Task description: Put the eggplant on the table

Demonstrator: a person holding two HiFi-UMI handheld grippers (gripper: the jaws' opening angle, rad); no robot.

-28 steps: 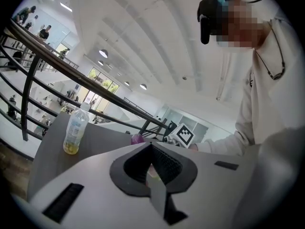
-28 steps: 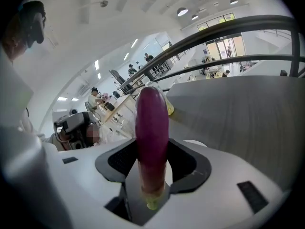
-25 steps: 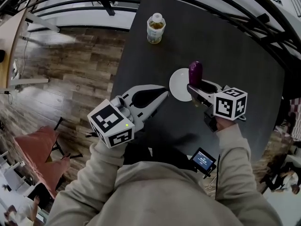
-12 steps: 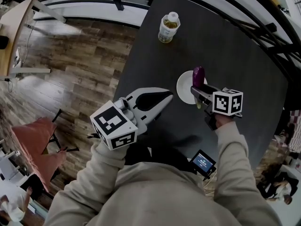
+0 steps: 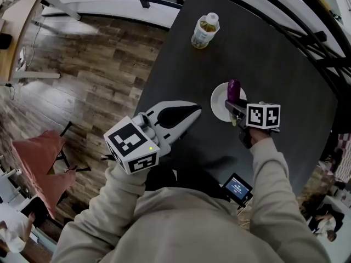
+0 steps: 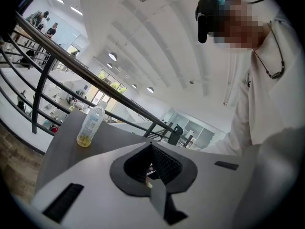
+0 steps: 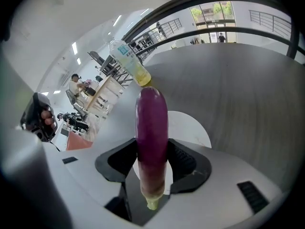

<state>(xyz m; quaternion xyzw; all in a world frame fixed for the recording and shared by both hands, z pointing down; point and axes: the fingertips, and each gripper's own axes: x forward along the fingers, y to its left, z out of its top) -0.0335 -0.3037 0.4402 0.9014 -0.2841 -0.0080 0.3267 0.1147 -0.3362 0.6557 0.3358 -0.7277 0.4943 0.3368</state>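
A purple eggplant [image 5: 234,89] with a pale stem end stands nearly upright in my right gripper [image 5: 231,105], which is shut on its lower part. In the right gripper view the eggplant [image 7: 151,128] runs up between the dark pads of the right gripper [image 7: 152,150], over a white plate [image 7: 193,127]. That plate [image 5: 219,104] lies on the dark table [image 5: 285,75]. My left gripper [image 5: 196,110] hovers left of the plate, shut with nothing in it. In its own view the left gripper [image 6: 151,145] has its jaws together.
A clear bottle [image 5: 205,31] with yellow liquid stands at the table's far side, also seen as the bottle [image 6: 90,126] and the bottle [image 7: 128,60]. A black railing [image 5: 307,23] curves round the table. Wooden floor [image 5: 82,75] lies to the left, with a red chair [image 5: 38,169].
My right gripper has sunk with the eggplant, closer to the plate. The left gripper has shifted slightly toward the plate and stayed shut.
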